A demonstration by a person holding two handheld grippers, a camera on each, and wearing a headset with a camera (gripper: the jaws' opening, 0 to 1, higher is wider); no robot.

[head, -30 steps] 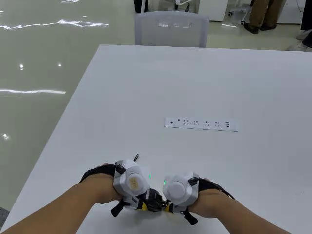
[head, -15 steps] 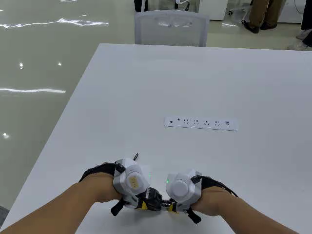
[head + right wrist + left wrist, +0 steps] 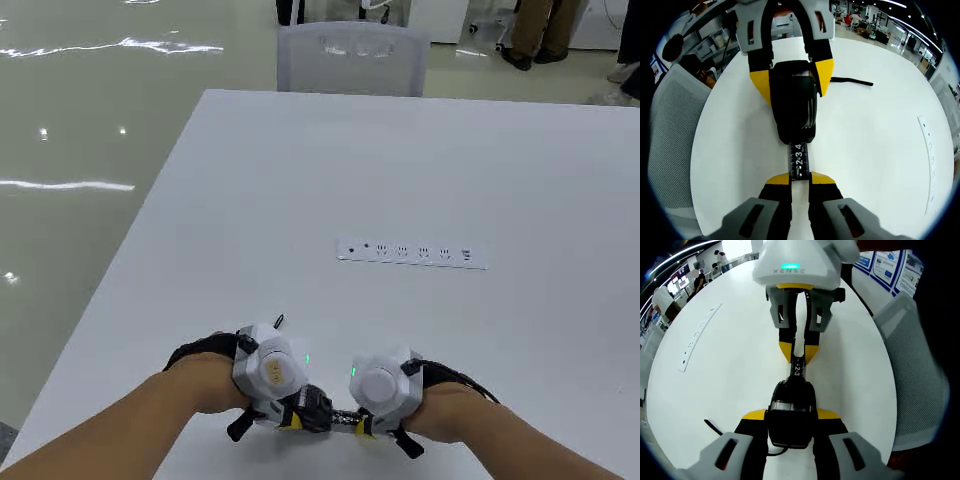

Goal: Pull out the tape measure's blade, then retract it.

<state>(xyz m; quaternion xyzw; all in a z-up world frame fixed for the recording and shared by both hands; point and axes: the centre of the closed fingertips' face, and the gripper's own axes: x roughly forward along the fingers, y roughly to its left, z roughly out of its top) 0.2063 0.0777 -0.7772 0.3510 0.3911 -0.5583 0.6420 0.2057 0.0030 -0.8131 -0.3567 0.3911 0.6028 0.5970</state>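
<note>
Tape measure (image 3: 791, 410) is grasped between the fingers (image 3: 754, 415) of the left gripper (image 3: 792, 416); just ahead of them, the right gripper (image 3: 799, 179) clenches its short blade (image 3: 798, 160).

Head view looks down from over the near edge of the table (image 3: 400, 160); the gripper views face each other closely, sharing the tape measure (image 3: 794, 102) and power strip (image 3: 412, 254).

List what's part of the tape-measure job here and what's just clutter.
In the job: tape measure, in left gripper; its blade, slightly out, pinched by right gripper.
Lying about: power strip, chair beyond the table.
</note>
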